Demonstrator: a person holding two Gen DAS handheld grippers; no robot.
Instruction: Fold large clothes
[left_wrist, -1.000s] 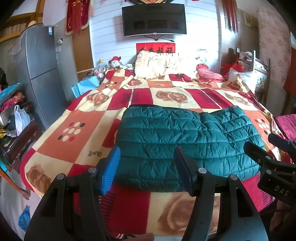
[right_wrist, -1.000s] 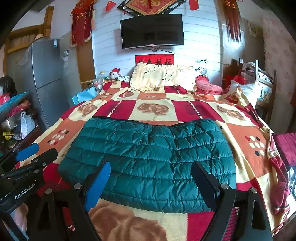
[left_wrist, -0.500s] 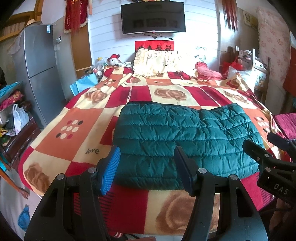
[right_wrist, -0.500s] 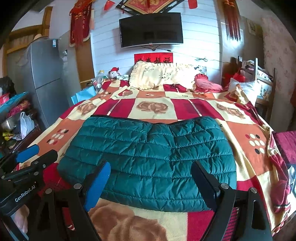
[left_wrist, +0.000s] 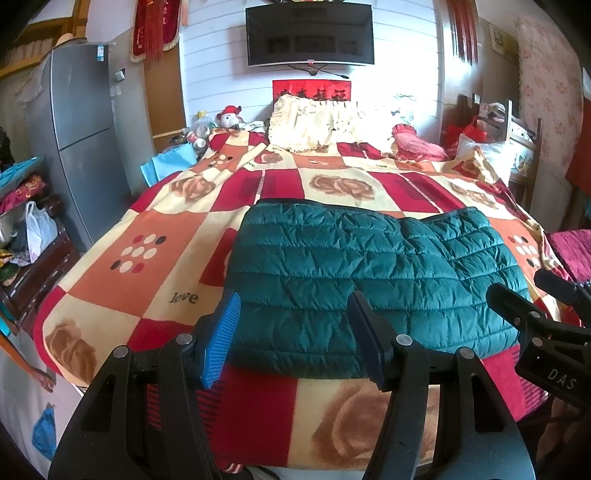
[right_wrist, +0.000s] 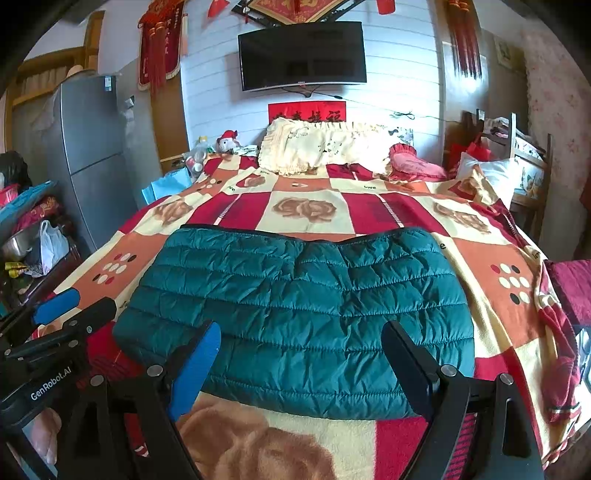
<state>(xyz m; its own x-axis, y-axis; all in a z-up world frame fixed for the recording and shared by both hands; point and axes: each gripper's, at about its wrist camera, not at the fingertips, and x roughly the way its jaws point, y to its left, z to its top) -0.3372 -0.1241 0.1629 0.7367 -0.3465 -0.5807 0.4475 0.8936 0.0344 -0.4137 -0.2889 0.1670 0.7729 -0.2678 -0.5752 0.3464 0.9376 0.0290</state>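
A dark green quilted puffer jacket (left_wrist: 369, 280) lies folded flat on the near part of the bed, and it also shows in the right wrist view (right_wrist: 299, 310). My left gripper (left_wrist: 291, 332) is open and empty, held just before the jacket's near left edge. My right gripper (right_wrist: 299, 369) is open wide and empty, held before the jacket's near edge. Each gripper shows at the side of the other's view: the right gripper (left_wrist: 546, 314) and the left gripper (right_wrist: 62, 317).
The bed carries a red, orange and cream checked blanket (left_wrist: 155, 254). Cream pillows (left_wrist: 317, 122) lie at the head. A grey fridge (left_wrist: 85, 140) and a cluttered shelf (left_wrist: 26, 236) stand left. A chair with bedding (left_wrist: 513, 147) stands right. A TV (left_wrist: 310, 35) hangs on the wall.
Both grippers have drawn back slightly from the bed, so the jacket sits a little higher and farther in both views. Both grippers stay open and empty.
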